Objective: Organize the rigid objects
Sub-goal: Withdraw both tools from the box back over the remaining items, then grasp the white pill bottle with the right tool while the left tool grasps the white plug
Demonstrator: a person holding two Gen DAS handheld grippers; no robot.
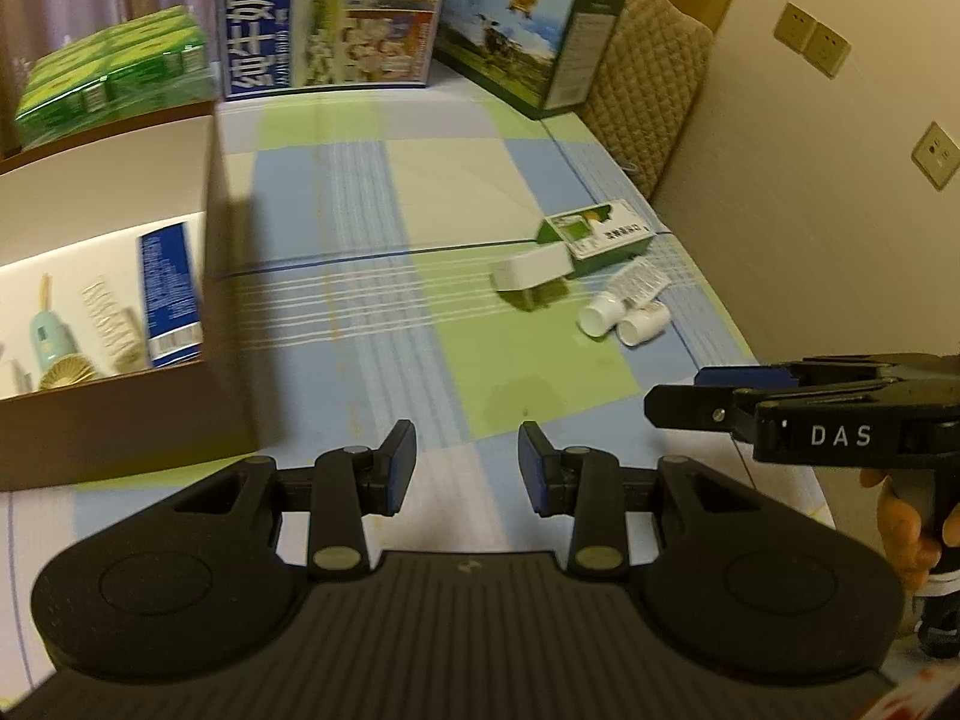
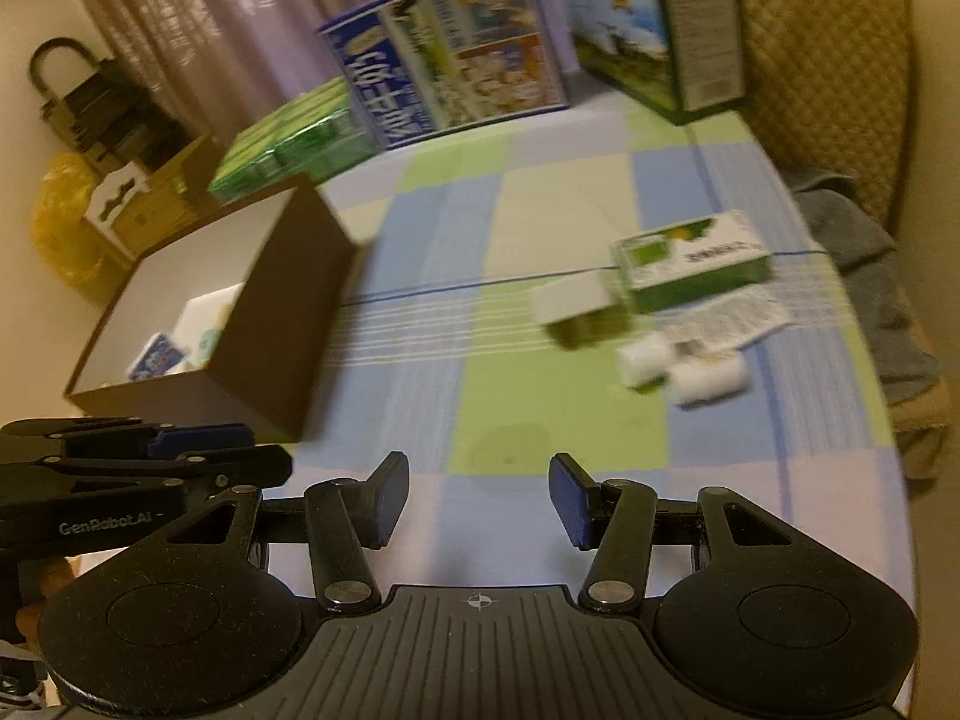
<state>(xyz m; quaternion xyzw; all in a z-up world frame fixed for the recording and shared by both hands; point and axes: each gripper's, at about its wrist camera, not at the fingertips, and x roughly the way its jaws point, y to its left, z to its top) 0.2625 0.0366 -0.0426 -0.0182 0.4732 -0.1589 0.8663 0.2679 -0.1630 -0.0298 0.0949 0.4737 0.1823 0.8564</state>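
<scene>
Both tongs, the left gripper (image 1: 467,461) and the right gripper (image 2: 479,499), are released, with nothing between their blue pads, low in each frame above the checked cloth (image 1: 420,192). At the right middle lie a green and white carton (image 1: 600,235), a white box (image 1: 531,267) touching it, and two white bottles (image 1: 624,317) just below. At the left stands the brown box (image 1: 216,276), already with some items inside.

You are working in a home room: a checked cloth (image 1: 420,192) is covering the table, curtains (image 2: 198,30) are hanging at eleven o'clock, milk cartons (image 1: 327,15) are standing at twelve, and a quilted chair (image 2: 828,78) is sitting at one.
</scene>
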